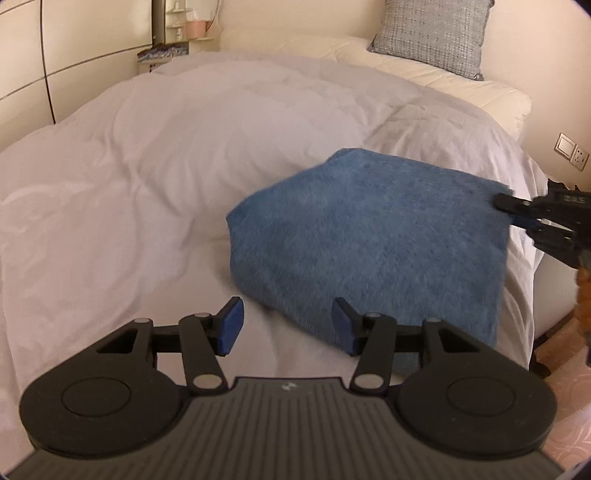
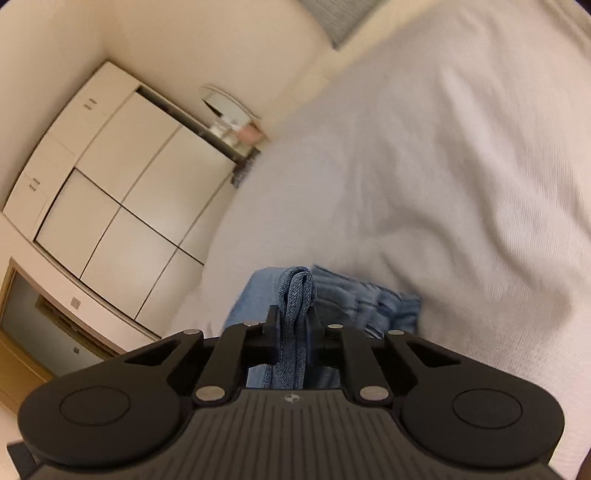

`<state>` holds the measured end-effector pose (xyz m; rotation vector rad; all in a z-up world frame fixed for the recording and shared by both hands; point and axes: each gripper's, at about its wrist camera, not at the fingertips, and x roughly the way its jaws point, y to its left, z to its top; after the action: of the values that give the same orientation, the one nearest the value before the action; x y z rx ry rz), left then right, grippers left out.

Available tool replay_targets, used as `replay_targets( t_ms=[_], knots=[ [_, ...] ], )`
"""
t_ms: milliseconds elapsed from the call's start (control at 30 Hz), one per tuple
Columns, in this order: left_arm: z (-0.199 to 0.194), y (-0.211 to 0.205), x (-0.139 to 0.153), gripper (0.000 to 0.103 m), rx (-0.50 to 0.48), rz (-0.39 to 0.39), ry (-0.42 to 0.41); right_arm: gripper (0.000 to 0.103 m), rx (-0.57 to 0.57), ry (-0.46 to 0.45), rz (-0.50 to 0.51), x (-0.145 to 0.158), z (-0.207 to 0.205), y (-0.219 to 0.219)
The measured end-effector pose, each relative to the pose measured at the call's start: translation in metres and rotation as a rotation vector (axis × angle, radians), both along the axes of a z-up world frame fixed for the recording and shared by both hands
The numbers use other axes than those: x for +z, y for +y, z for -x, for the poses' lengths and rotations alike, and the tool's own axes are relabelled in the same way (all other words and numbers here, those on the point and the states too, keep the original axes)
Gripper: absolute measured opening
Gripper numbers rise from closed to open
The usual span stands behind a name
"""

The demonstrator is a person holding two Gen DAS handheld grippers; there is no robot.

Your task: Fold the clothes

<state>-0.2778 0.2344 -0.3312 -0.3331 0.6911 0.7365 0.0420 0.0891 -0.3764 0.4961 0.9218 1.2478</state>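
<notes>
A blue fuzzy garment [image 1: 373, 240] lies folded into a rough rectangle on the right side of the white bed cover [image 1: 147, 166]. My left gripper [image 1: 286, 325] is open and empty, hovering just off the garment's near left corner. My right gripper [image 1: 511, 210] grips the garment's far right edge. In the right wrist view the right gripper [image 2: 293, 325] is shut on a bunched fold of the blue garment [image 2: 295, 291], which hangs between the fingers.
A grey pillow [image 1: 432, 33] and a cream pillow [image 1: 461, 88] lie at the head of the bed. White wardrobes [image 2: 110, 192] stand beyond the bed's far side. A wall socket [image 1: 570, 151] sits to the right, past the bed's edge.
</notes>
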Motion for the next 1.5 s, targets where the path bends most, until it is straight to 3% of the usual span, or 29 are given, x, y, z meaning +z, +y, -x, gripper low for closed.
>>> replay_targets(
  t_ms=[233, 400, 500, 633, 667, 767, 867, 1033, 1067, 1267, 1500],
  knots=[
    [-0.017, 0.007, -0.009, 0.047, -0.023, 0.001, 0.019, 0.008, -0.167, 0.038, 0.113, -0.032, 0.004, -0.012],
    [-0.017, 0.008, -0.013, 0.047, -0.049, -0.010, 0.001, 0.002, -0.240, -0.118, 0.051, -0.007, 0.035, -0.016],
    [-0.025, 0.011, -0.017, 0.047, -0.051, 0.006, -0.009, 0.003, -0.214, -0.124, 0.182, -0.025, 0.026, 0.001],
    [-0.031, 0.012, -0.023, 0.043, -0.057, 0.000, -0.005, 0.010, -0.193, -0.131, 0.202, -0.019, 0.025, -0.003],
    [-0.032, 0.014, -0.024, 0.042, -0.056, 0.006, -0.010, 0.024, -0.198, -0.140, 0.207, -0.013, 0.028, -0.006],
    [-0.034, 0.016, -0.026, 0.042, -0.056, 0.009, -0.020, 0.027, -0.249, -0.282, 0.211, 0.012, 0.044, -0.014],
    [-0.038, 0.019, -0.030, 0.041, -0.065, 0.025, -0.029, 0.027, -0.195, -0.405, 0.181, 0.021, 0.056, -0.007],
    [-0.056, 0.024, -0.045, 0.042, -0.077, 0.037, -0.003, 0.026, -0.086, -0.583, 0.354, -0.011, 0.063, 0.032],
    [-0.059, 0.024, -0.046, 0.043, -0.076, 0.026, 0.012, 0.031, -0.075, -0.613, 0.403, -0.020, 0.063, 0.039],
    [-0.058, 0.012, -0.035, 0.041, -0.024, 0.019, 0.066, 0.032, -0.073, -0.509, 0.395, -0.008, 0.055, 0.029],
    [-0.039, -0.028, -0.015, 0.040, 0.074, 0.038, 0.129, 0.045, -0.081, -0.330, 0.352, -0.001, 0.087, -0.022]
  ],
)
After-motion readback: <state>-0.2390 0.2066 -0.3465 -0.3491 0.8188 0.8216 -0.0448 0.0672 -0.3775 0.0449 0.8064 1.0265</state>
